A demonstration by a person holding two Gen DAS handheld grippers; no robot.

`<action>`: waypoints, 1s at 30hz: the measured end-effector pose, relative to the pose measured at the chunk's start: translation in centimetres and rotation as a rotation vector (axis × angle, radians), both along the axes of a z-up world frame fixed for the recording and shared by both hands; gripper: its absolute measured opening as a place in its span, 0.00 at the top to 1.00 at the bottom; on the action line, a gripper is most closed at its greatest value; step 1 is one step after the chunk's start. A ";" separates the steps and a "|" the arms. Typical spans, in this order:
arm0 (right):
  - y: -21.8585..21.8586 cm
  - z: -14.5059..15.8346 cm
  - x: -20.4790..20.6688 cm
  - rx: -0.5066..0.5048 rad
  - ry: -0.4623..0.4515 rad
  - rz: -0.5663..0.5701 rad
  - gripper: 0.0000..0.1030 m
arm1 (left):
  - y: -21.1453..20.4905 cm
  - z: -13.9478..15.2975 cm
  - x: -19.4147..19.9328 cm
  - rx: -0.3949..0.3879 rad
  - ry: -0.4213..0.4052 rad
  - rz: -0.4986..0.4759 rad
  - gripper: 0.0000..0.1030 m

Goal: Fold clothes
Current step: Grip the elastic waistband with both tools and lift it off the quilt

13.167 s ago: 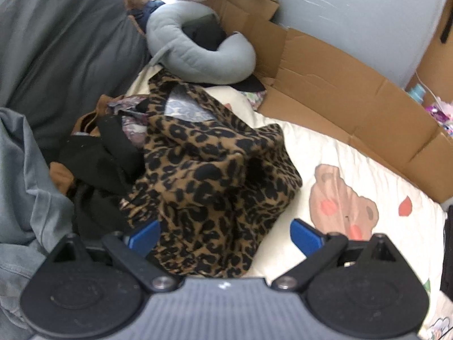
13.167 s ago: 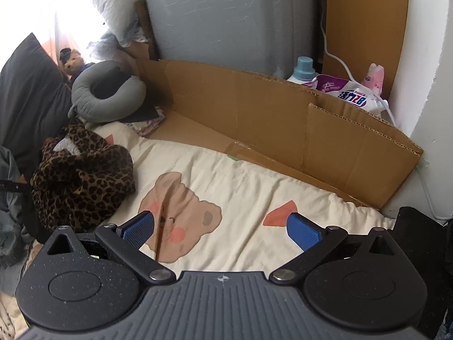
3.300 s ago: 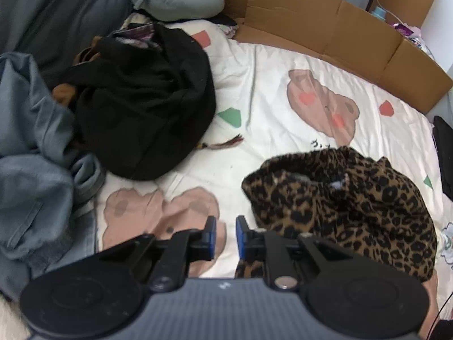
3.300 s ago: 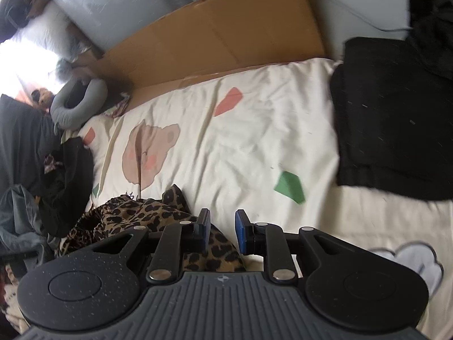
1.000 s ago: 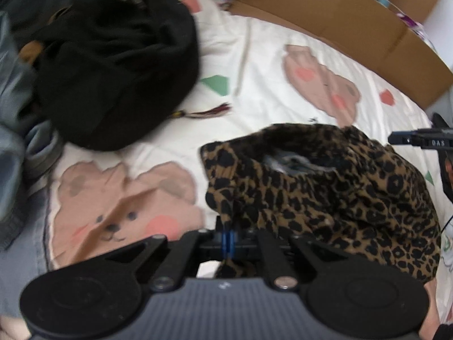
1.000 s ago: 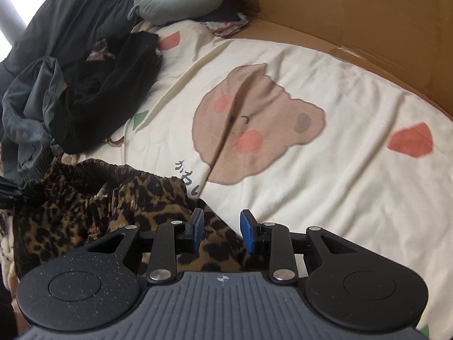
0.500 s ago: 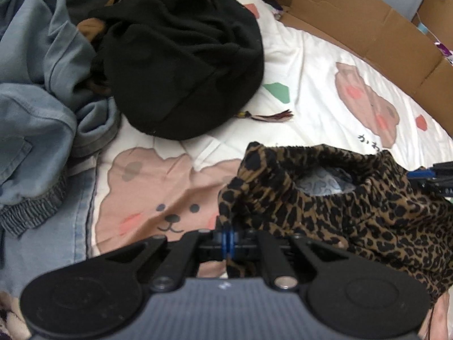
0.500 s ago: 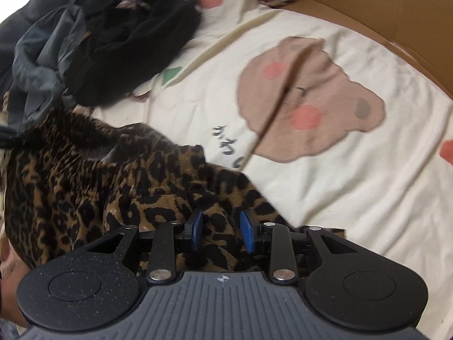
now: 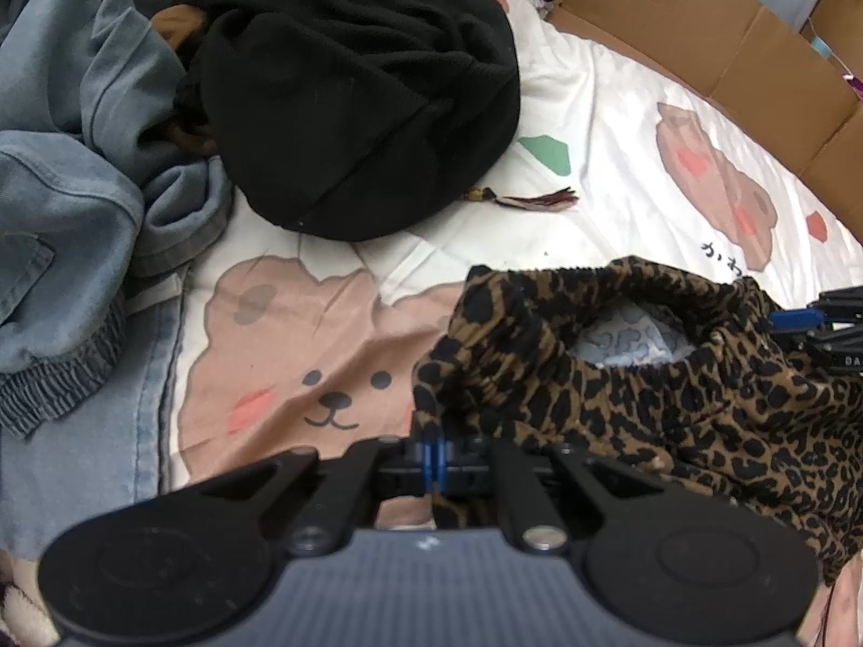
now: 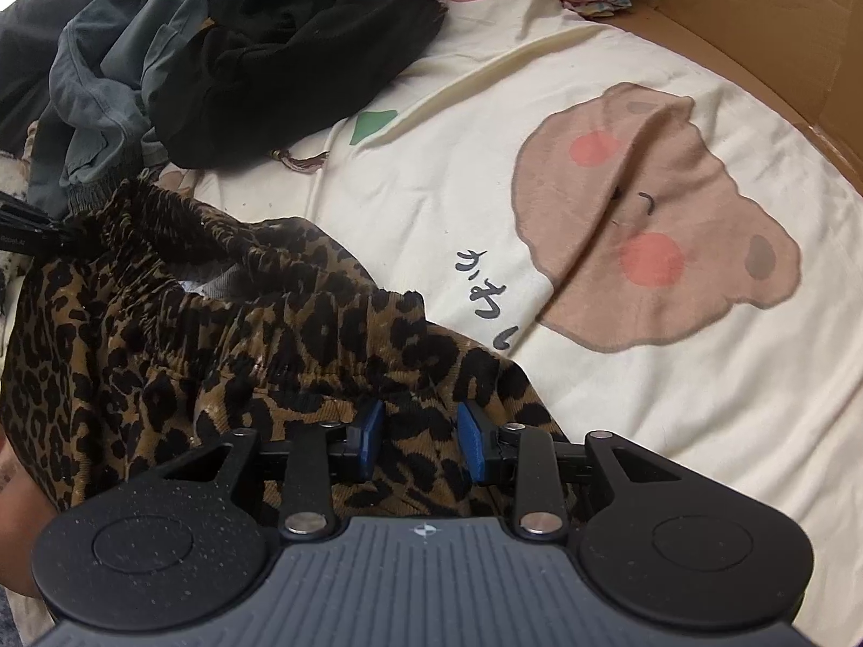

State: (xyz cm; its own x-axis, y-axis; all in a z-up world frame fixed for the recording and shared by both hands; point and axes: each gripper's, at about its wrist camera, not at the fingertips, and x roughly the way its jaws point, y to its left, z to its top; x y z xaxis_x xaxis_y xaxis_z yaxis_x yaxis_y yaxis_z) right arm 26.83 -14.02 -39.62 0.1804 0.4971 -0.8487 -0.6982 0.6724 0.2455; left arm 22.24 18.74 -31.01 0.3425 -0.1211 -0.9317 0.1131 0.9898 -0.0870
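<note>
The leopard skirt (image 9: 674,410) lies on the bear sheet (image 10: 647,377) (waistband gaping); the left gripper (image 9: 436,458) pinches its waistband edge tight; the right gripper (image 10: 419,439) is opening, fabric loose between its pads.

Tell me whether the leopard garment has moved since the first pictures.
Yes. The leopard garment left the clothes pile by the black garment and now lies nearer, on the bear-print sheet.
</note>
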 end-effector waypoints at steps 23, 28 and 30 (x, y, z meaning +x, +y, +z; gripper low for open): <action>-6.7 4.1 -1.8 0.058 -0.116 -0.128 0.96 | -4.7 2.4 3.5 -0.056 -0.118 -0.095 0.98; -9.7 5.0 -2.1 0.042 -0.153 -0.225 0.96 | -7.5 2.8 4.4 -0.090 -0.146 -0.157 0.98; -11.0 5.3 -2.1 0.036 -0.165 -0.265 0.96 | -8.7 3.1 4.6 -0.105 -0.157 -0.183 0.98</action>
State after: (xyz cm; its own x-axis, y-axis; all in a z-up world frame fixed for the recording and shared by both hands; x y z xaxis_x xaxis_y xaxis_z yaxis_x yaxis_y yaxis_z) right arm 24.69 -25.04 -34.29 0.4412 0.4437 -0.7800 -0.5321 0.8293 0.1707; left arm 26.84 10.06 -27.94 0.4456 -0.2877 -0.8477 0.3095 0.9381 -0.1557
